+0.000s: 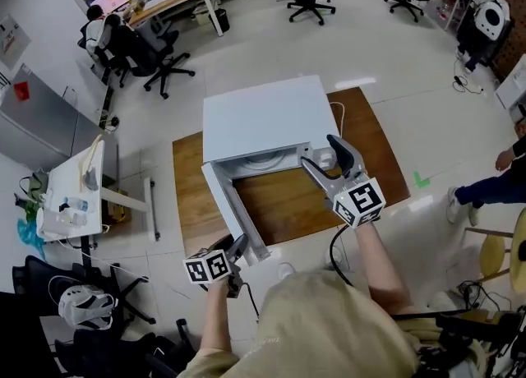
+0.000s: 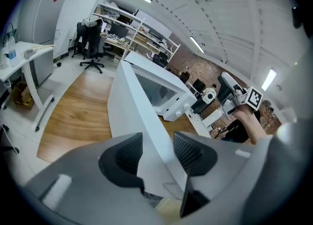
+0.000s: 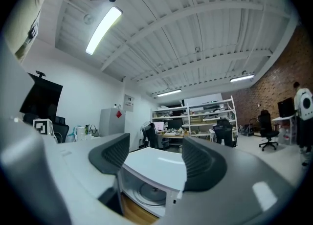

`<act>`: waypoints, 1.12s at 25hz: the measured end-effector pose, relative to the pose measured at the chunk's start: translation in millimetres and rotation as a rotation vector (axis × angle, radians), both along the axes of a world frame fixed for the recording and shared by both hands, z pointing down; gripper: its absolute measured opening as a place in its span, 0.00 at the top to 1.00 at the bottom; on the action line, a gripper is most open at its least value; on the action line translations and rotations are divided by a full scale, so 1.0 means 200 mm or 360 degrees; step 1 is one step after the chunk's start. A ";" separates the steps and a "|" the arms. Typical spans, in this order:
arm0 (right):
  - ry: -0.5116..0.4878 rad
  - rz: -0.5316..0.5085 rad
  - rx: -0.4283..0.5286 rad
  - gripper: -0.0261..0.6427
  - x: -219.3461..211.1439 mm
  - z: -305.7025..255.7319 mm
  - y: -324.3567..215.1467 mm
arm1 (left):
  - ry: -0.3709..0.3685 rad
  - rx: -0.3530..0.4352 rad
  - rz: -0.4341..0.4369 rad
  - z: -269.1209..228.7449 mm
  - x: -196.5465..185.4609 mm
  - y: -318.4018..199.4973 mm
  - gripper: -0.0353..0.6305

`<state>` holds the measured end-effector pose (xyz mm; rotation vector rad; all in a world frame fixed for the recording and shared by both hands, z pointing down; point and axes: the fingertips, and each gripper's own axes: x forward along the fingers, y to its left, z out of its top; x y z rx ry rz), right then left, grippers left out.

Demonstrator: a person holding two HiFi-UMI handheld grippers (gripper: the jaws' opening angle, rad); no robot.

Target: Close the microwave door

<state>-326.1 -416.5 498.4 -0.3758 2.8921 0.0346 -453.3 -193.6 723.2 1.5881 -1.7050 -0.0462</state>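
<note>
A white microwave stands on a wooden table, its door swung open toward me on the left side. My left gripper is at the door's free end. In the left gripper view the door's edge runs between the jaws of that gripper and fills the gap from pad to pad. My right gripper hovers in front of the microwave's right side, open with nothing between its fingers. In the right gripper view the microwave shows beyond the open right gripper, its turntable in sight.
A small white side table with bottles stands at the left. Office chairs and a desk are behind the microwave. A person's leg and shoe show at the right. A cable runs past the table's front edge.
</note>
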 end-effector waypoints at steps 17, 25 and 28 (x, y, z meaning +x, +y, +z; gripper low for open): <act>0.0117 0.0420 -0.0025 0.47 0.25 -0.19 -0.03 | 0.0222 0.0253 -0.0291 -0.27 -0.08 -0.54 0.63; 0.0137 0.0539 -0.0063 0.47 0.40 -0.28 -0.14 | 0.0178 0.0189 -0.0377 -0.33 -0.24 -1.01 0.67; 0.0155 0.0568 -0.0076 0.47 0.44 -0.34 -0.19 | -0.0130 0.0043 -0.0445 -0.37 -0.32 -1.15 0.94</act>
